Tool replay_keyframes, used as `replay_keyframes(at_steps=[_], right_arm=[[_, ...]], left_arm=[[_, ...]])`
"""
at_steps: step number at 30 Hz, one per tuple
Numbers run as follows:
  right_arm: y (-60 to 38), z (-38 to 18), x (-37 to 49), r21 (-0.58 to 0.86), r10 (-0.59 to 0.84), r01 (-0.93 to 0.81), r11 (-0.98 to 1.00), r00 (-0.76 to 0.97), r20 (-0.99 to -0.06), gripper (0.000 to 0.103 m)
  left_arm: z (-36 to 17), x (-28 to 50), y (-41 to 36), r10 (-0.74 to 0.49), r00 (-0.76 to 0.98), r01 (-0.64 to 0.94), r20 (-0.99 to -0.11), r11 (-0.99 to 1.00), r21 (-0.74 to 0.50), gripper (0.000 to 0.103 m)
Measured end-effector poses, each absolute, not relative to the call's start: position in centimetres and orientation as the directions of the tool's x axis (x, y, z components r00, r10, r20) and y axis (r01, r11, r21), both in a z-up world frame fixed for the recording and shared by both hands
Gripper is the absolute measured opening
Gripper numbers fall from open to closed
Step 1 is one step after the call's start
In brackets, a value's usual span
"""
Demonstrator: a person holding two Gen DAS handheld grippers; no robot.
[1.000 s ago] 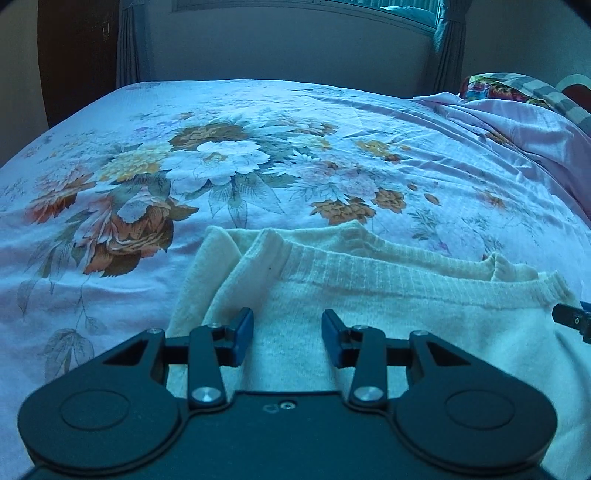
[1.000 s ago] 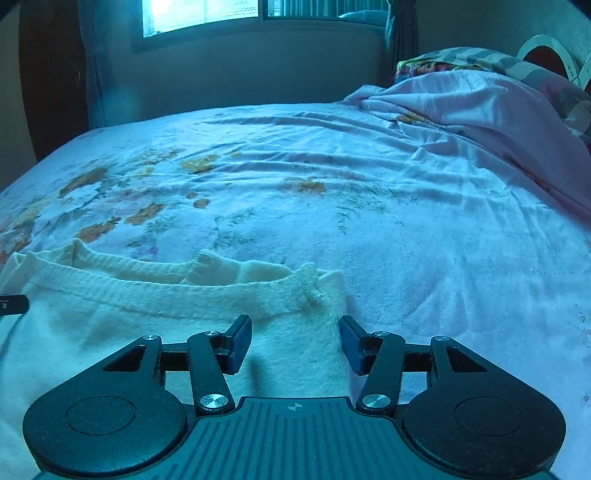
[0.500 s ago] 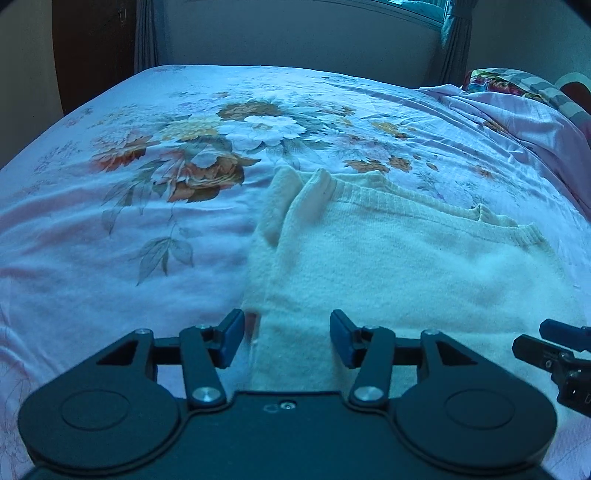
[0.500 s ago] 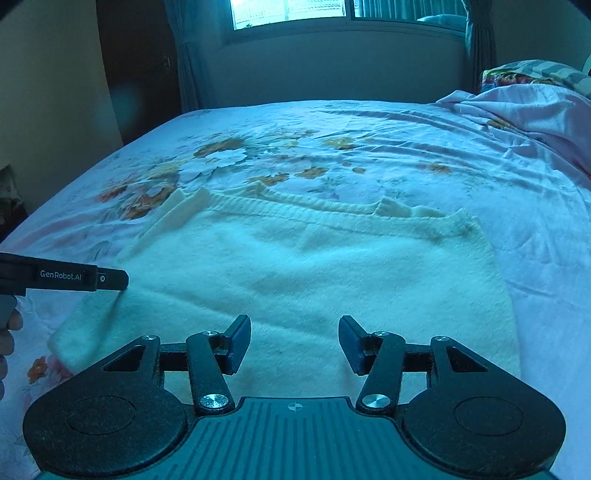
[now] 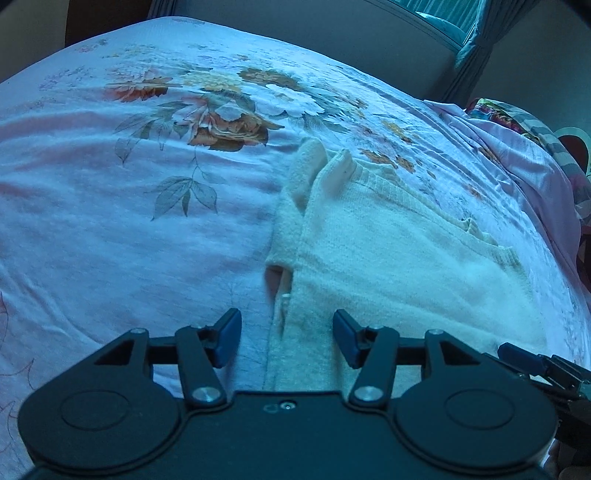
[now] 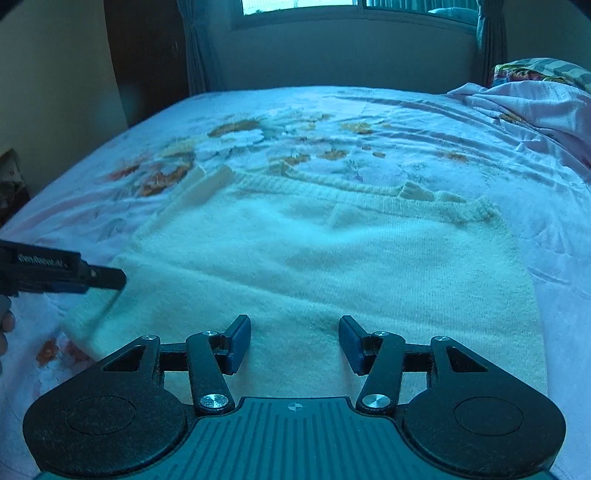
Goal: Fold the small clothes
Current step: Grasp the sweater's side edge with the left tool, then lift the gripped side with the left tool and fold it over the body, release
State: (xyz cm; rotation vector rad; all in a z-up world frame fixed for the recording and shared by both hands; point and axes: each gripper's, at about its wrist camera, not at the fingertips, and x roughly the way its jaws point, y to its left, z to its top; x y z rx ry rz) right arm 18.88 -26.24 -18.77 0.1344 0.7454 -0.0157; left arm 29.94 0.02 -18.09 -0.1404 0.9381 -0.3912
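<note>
A cream knitted sweater (image 6: 332, 266) lies flat on the flowered bedsheet (image 6: 461, 140), with a sleeve folded along its left side (image 5: 291, 221). My left gripper (image 5: 286, 339) is open and empty, low over the sweater's near left edge (image 5: 388, 258). It also shows at the left in the right wrist view (image 6: 99, 277). My right gripper (image 6: 293, 343) is open and empty above the sweater's near hem. Its fingertips (image 5: 517, 354) show at the right in the left wrist view.
A rumpled pink blanket (image 6: 535, 103) and patterned pillows (image 6: 543, 70) lie at the bed's right. A wall with a window (image 6: 354, 7) and curtains stands behind the bed. A dark wardrobe (image 6: 147, 66) stands at the far left.
Both grippers have drawn back from the sweater's far ribbed edge to its near edge. More of the sweater shows now. Both stayed open.
</note>
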Motion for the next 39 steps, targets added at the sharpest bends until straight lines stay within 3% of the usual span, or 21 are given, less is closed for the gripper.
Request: replay_keyframes(at_steps=[7, 11, 15, 18, 21, 27, 29, 30, 35, 39], right_arm=[[-30.9, -17.9, 20.4, 0.139, -0.034, 0.163, 0.977, 0.759, -0.651, 0.053], [-30.9, -18.1, 20.5, 0.142, -0.016, 0.142, 0.980, 0.761, -0.648, 0.053], [-29.5, -19.0, 20.1, 0.178, 0.020, 0.126, 0.976, 0.760, -0.649, 0.053], [-28.6, -19.2, 20.0, 0.179, 0.028, 0.113, 0.977, 0.769, -0.639, 0.053], [-28.3, -19.0, 20.1, 0.196, 0.046, 0.102, 0.975, 0.773, -0.633, 0.053], [-27.8, -18.7, 20.7, 0.179, 0.045, 0.087, 0.980, 0.778, -0.626, 0.053], [-27.7, -18.7, 21.2, 0.152, 0.026, 0.089, 0.984, 0.779, -0.626, 0.053], [-27.6, -18.7, 21.4, 0.139, 0.013, 0.096, 0.986, 0.780, -0.626, 0.053], [-27.1, -18.9, 22.7, 0.135, 0.006, 0.099, 0.986, 0.785, -0.620, 0.053], [-25.8, -20.6, 23.7, 0.059, -0.014, 0.072, 0.996, 0.742, -0.670, 0.053]], left_arm=[[-18.6, 30.8, -0.5, -0.379, 0.537, 0.276, -0.754, 0.923, -0.267, 0.059], [-19.0, 31.8, -0.6, -0.403, 0.519, 0.261, -0.754, 0.915, -0.309, 0.069], [-19.5, 32.4, -0.4, -0.435, 0.503, 0.242, -0.746, 0.900, -0.362, 0.069], [-19.9, 32.8, -0.5, -0.469, 0.496, 0.244, -0.731, 0.883, -0.402, 0.062], [-20.4, 33.4, -0.7, -0.522, 0.473, 0.247, -0.710, 0.852, -0.462, 0.044], [-21.2, 34.7, -1.1, -0.577, 0.462, 0.211, -0.673, 0.809, -0.548, 0.037], [-21.3, 34.8, -1.3, -0.585, 0.461, 0.211, -0.667, 0.803, -0.558, 0.018], [-21.4, 34.8, -1.4, -0.590, 0.460, 0.206, -0.664, 0.798, -0.567, 0.014], [-20.8, 34.3, -2.1, -0.562, 0.495, 0.231, -0.663, 0.821, -0.523, 0.012], [-20.6, 34.4, -2.6, -0.541, 0.495, 0.254, -0.680, 0.839, -0.482, 0.012]])
